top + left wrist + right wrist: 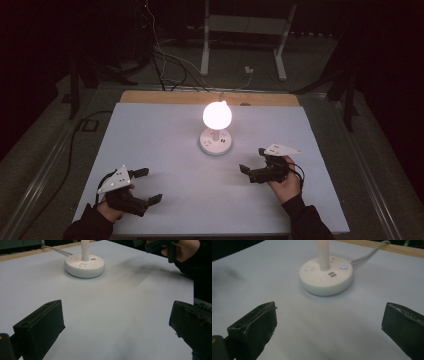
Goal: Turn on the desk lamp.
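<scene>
High view: nearest the person, the left claw [148, 185] rests released on the white counter [150, 130], holding nothing. A little farther in, the right claw [252, 161] is likewise spread and empty. Beyond both, mid-counter, stands the lit lamp [216, 116] on its round base [326, 278]. Judging by this, the approach hasn't begun; next, the right claw must close in on the base's button [343, 266].

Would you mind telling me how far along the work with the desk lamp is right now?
The lamp already glows, and a blue light shows on its round base. Nothing is in hand: the left tongs and right tongs are open, apart from the base. Nothing visible shows what is left.
</scene>
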Demonstrator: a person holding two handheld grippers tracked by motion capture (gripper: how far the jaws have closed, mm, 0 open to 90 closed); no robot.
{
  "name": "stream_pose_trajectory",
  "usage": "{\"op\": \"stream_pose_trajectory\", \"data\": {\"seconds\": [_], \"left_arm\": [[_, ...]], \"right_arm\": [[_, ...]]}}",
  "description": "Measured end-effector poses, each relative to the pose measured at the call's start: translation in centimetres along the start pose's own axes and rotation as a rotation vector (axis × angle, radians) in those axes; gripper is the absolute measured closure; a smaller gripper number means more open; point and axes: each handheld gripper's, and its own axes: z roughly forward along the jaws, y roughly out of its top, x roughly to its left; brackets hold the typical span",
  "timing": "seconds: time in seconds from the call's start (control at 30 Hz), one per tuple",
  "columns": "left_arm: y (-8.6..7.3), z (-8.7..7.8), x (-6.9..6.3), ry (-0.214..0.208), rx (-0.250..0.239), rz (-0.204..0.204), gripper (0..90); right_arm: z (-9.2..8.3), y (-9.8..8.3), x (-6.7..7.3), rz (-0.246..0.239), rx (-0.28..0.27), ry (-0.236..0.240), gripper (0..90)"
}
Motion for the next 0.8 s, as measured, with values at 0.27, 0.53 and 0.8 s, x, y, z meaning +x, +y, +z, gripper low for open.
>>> {"op": "stream_pose_trajectory", "data": {"seconds": [0.27,0.53,0.8], "left_arm": [[0.0,0.0,0.0,0.001,0.002,-0.001,0.3],[0.0,0.0,0.0,0.002,0.003,-0.001,0.3],[0.0,0.0,0.0,0.005,0.003,0.000,0.3]], "right_arm": [[-2.8,-2.2,-0.6,-0.006,-0.011,-0.067,0.0],[-5.1,-4.6,-1.3,0.039,0.007,-0.089,0.0],[-6.9,-7.0,-2.2,0.076,0.049,-0.148,0.0]]}}
